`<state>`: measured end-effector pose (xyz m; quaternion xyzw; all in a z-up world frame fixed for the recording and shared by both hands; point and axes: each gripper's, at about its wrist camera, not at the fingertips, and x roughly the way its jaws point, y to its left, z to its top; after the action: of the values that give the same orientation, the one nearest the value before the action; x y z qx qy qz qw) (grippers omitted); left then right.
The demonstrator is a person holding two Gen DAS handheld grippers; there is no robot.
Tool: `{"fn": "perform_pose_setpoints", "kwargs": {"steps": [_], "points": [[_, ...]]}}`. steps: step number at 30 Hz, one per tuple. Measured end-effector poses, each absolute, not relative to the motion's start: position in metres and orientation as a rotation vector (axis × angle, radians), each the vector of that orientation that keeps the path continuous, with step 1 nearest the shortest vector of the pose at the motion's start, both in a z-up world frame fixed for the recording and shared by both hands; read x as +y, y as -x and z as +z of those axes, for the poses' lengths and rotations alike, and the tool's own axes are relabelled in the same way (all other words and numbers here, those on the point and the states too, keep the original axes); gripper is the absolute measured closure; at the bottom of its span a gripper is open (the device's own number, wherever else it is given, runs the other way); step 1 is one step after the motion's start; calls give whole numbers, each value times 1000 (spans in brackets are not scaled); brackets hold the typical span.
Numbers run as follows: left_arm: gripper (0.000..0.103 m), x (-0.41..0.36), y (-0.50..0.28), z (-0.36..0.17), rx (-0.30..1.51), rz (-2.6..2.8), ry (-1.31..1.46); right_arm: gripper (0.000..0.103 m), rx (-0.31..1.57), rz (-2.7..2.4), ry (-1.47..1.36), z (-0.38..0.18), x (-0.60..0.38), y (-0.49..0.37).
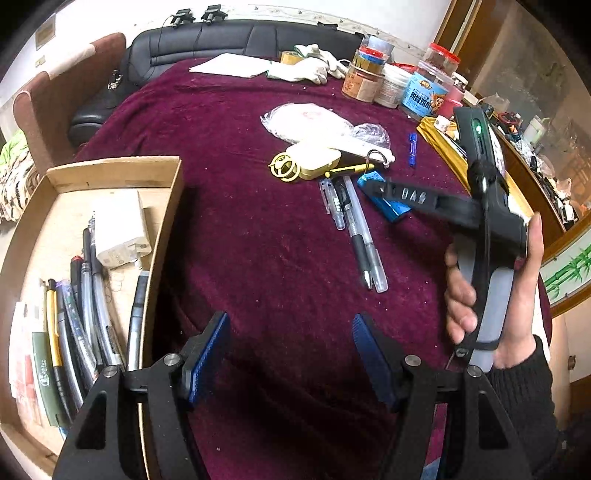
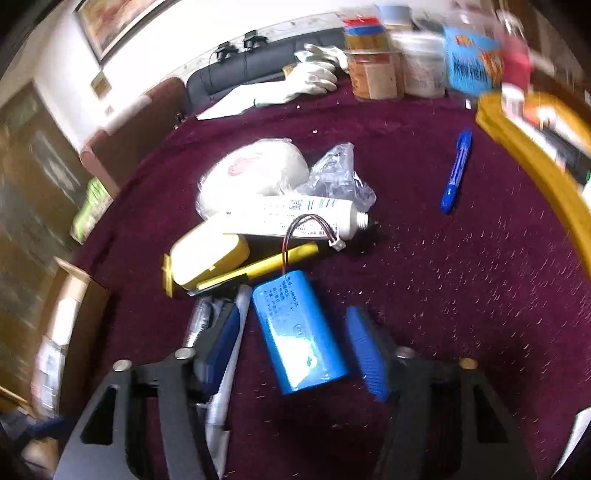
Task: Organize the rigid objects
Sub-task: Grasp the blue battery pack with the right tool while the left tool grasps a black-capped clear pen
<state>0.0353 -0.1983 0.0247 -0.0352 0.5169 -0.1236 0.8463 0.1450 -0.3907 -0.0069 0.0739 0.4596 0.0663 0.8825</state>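
Battery (image 2: pixel 301 334) lies on the cloth (image 2: pixel 461 295) between the right gripper's (image 2: pixel 295 349) spread jaws, apart from both pads. Left gripper (image 1: pixel 291 354) hovers over bare cloth beside the box (image 1: pixel 162 221), jaws wide with nothing in them. Pens (image 1: pixel 360 229) lie farther out, then a yellow case (image 2: pixel 208 254), tube (image 2: pixel 295 216) and blue marker (image 2: pixel 456 171).

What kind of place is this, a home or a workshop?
Most likely a home living room: a black leather sofa stands behind a table under a maroon cloth, a framed picture hangs on the wall, and food jars crowd the table's far edge.
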Motion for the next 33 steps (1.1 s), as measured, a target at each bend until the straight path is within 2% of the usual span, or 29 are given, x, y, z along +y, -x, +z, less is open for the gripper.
{"fn": "perform_pose_setpoints", "kwargs": {"steps": [1,4,11,15,16,18,21,26,29,33], "points": [[31,-200,-38,23,1096,-265,76,64,949,129,-126,-7,-388,-141],[32,-210,-48,19,1115,-282,72,67,970,140,-148,-6,-392,-129],[52,-253,-77,4,1179,-309,30,68,966,124,-307,-7,-419,-58],[59,-270,-91,-4,1208,-323,19,68,923,120,-325,-8,-424,-30],[63,-274,-92,-6,1212,-321,4,68,921,119,-322,-8,-425,-29],[64,-277,-96,-10,1224,-317,10,68,920,124,-331,-7,-427,-31],[75,-278,-98,-10,1236,-332,21,68,916,122,-325,-7,-425,-30],[79,-284,-109,-10,1226,-306,-3,69,912,125,-336,-8,-426,-29],[94,-286,-108,-10,1222,-306,-33,69,912,125,-338,-8,-427,-29],[94,-274,-88,-8,1223,-332,-38,70,912,126,-339,-8,-427,-30]]}}
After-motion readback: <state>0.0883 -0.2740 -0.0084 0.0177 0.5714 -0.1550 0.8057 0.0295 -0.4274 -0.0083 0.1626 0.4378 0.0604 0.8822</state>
